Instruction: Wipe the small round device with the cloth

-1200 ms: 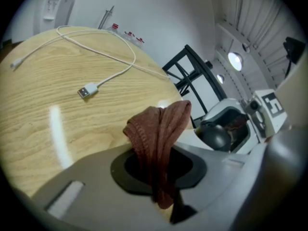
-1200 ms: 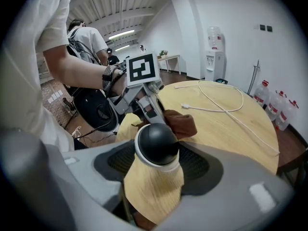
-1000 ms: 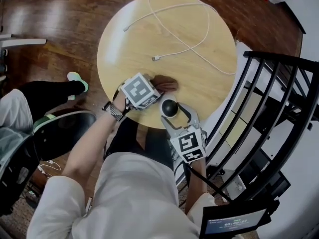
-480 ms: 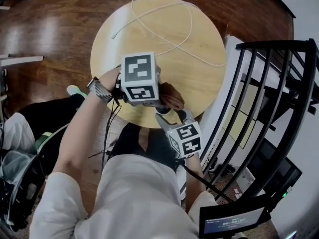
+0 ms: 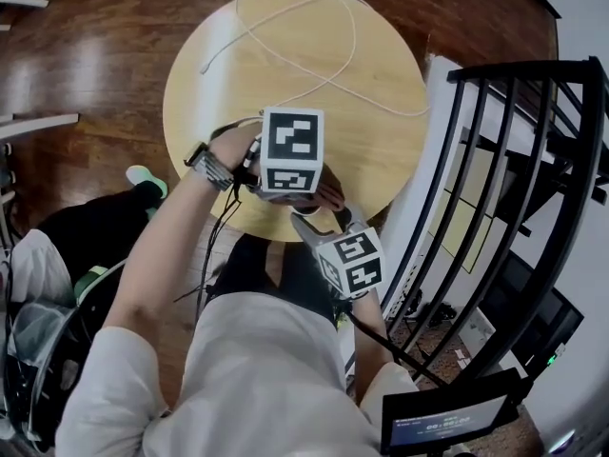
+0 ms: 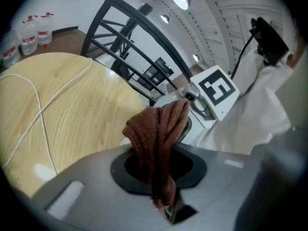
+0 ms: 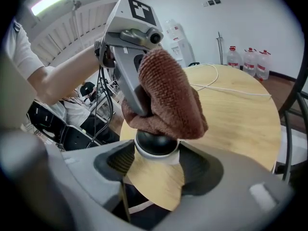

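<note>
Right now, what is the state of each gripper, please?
Left gripper: jaws closed on the brown terry cloth.
Right gripper: jaws closed on the small round black device with white base.

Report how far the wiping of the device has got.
Done: the right gripper grips the small round device and the left gripper is shut on the brown cloth. In hand: the cloth sits on the device's top. Left: its lower band shows uncovered; whether any part is clean I cannot tell.
</note>
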Tool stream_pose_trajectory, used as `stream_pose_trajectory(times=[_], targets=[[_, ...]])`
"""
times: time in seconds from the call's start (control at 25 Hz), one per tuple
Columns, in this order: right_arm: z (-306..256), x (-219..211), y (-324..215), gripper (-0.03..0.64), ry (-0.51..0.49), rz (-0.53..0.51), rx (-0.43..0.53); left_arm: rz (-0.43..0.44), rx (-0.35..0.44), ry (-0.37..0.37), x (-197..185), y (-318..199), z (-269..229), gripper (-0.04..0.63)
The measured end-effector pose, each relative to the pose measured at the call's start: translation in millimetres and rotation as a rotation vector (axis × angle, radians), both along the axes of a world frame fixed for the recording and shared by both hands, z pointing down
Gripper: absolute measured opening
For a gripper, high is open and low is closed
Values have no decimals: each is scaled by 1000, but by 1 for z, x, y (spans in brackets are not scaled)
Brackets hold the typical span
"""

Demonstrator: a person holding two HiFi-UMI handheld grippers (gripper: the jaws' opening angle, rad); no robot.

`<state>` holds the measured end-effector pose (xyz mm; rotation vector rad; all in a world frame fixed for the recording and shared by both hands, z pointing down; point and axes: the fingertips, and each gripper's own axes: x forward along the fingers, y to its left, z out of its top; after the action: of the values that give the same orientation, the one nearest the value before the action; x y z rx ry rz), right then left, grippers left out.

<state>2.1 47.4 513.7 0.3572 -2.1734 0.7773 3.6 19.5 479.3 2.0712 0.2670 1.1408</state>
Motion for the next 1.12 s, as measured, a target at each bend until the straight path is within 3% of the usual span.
stream_pose_trajectory(times=[0.2,0.72,1.12], targets=[[0,-1,7,296,-8,-13,-10,-9,5,-11,-2,2,2,75],[0,-5,10,304,-29,-40,-14,74,119,-286,-3,-16,60,72],[-2,-13,13,313,-71,-18,-28,52,138,-382,-20,-18,98,71]])
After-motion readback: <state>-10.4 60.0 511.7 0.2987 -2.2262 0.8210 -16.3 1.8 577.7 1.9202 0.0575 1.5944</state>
